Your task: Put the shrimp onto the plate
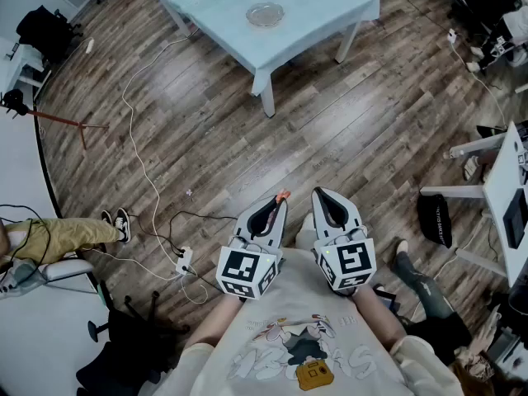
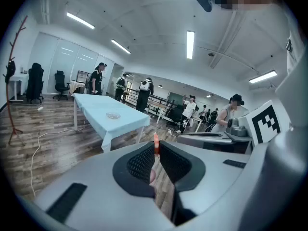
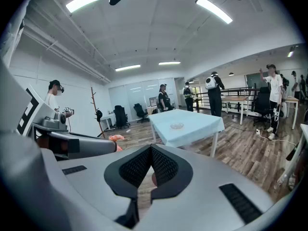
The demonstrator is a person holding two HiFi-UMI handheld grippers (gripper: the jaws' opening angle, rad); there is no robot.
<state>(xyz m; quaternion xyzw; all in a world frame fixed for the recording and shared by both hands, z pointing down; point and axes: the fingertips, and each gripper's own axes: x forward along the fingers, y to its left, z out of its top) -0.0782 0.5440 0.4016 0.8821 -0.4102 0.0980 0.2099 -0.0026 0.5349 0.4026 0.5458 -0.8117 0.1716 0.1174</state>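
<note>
While both grippers hang low over the wooden floor [image 1: 206, 139], close to the person's chest, I read the head view from left to right. At far left, a seated person's legs [image 1: 70, 233] reach into the frame. A white power strip [image 1: 183, 260] lies on the boards with its cable. Next comes the left gripper [image 1: 276, 206]. Its own view shows me the jaws clamped on the shrimp [image 2: 156, 139], whose orange-pink end stands up between the tips. Far ahead and well apart from it, the glass plate [image 1: 265, 13] sits on the table [image 1: 330, 7], which is covered by a pale blue cloth. Just beside the left gripper is the right gripper [image 1: 322, 198]. In the right gripper view I see its jaws pressed together, their tips meeting. At far right, a black bag [image 1: 435, 219] rests near a white desk leg.
</note>
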